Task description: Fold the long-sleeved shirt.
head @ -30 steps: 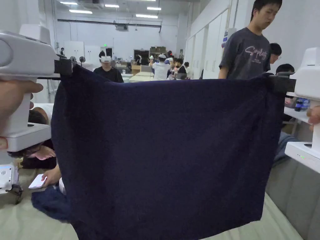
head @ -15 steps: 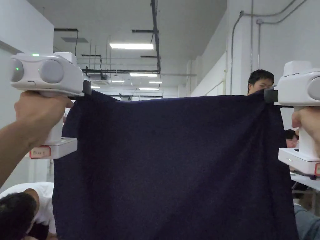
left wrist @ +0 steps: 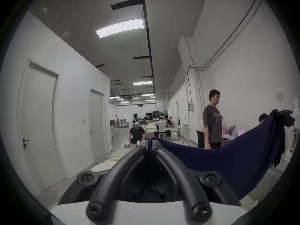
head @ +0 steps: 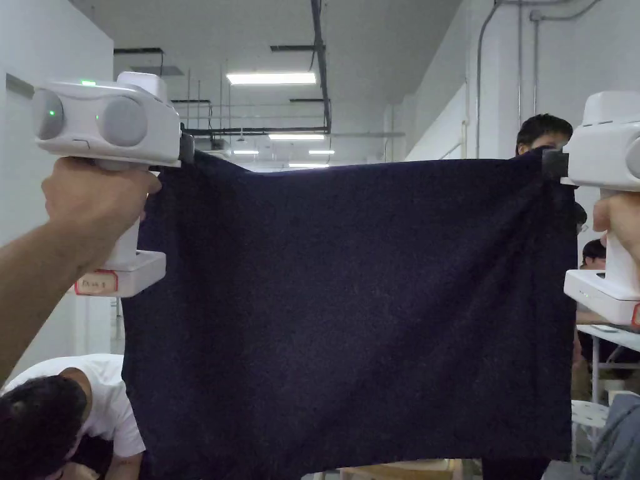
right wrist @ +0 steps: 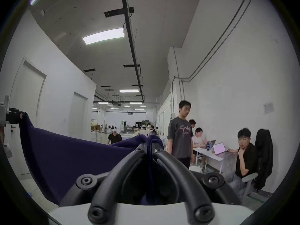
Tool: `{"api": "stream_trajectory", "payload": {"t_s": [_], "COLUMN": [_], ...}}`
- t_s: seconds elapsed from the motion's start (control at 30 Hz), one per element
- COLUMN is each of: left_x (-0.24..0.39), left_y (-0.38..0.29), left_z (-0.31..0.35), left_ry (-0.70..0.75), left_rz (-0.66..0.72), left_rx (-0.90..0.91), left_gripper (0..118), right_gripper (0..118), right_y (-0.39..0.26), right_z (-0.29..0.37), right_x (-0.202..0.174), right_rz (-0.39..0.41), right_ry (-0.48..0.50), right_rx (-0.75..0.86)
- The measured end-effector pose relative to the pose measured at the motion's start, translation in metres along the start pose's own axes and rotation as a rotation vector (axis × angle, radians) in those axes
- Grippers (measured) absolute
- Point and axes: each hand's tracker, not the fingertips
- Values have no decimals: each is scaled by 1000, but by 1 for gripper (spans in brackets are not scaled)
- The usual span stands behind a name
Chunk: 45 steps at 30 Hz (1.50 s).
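While the shirt [head: 350, 306] was clamped taut by left gripper [head: 186, 149] and right gripper [head: 554, 164], a bystander [head: 542, 134] at 1 o'clock was screened.

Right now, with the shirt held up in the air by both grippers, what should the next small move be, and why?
Probably lower both grippers together to lay it down. The navy shirt hangs flat between the left gripper and right gripper, each shut on an upper corner, its bottom edge hanging free, so no fold can be made mid-air.
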Motion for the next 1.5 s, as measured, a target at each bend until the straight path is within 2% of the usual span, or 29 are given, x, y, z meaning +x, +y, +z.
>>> {"api": "stream_trajectory", "payload": {"t_s": [0.13,0.2,0.33,0.37,0.47,0.63,0.7,0.77,0.83,0.9,0.93,0.97,1.03,1.1,1.13,1.17,1.23,1.27,1.3,1.33,1.4,1.5], "left_x": [10,13,16,16,18,19,18,16,16,19,13,9,0,-6,-10,-12,-16,-18,-18,-15,-11,-9], "left_y": [-71,-114,-189,-207,-250,-305,-322,-339,-358,-376,-388,-398,-420,-445,-459,-474,-504,-518,-531,-542,-560,-578], "left_z": [6,15,44,53,85,163,196,229,268,306,323,341,379,418,433,447,472,482,491,498,506,505], "left_ry": [-33,-81,-136,-128,-171,-228,-225,-212,-213,-251,-243,-285,-285,-323,-271,-238,-264,-280,-311,-302,-289,-275], "left_rz": [-82,-47,-61,-56,-63,-95,-109,-61,-37,-129,-101,-62,15,-14,-33,-17,31,55,27,-14,-70,-35], "left_rx": [-113,-169,-270,-272,-327,-372,-435,-482,-474,-546,-544,-595,-684,-748,-772,-811,-915,-959,-994,-1032,-1119,-1170], "left_gripper": [5,6,6,6,6,5,5,6,6,6,5,6,6,6,6,6,6,6,6,6,6,6], "right_gripper": [3,3,3,3,3,3,3,3,3,3,3,3,3,3,3,3,3,3,3,3,3,3], "right_y": [-75,-118,-195,-210,-253,-304,-321,-337,-349,-369,-375,-382,-402,-423,-434,-447,-475,-490,-502,-514,-535,-556], "right_z": [11,23,57,68,103,170,200,228,264,300,322,343,389,428,446,464,489,500,510,516,524,524], "right_x": [7,13,26,28,33,42,44,45,41,42,41,42,39,40,41,41,45,43,40,39,39,36], "right_rz": [40,60,-1,-1,6,16,-9,-14,23,32,52,40,49,78,93,83,40,74,131,154,108,154], "right_ry": [33,20,60,88,73,78,80,94,94,119,122,121,148,193,174,171,202,209,231,241,238,229], "right_rx": [-119,-191,-295,-324,-404,-473,-494,-522,-560,-605,-604,-605,-685,-747,-784,-824,-924,-976,-1001,-1045,-1137,-1231]}}
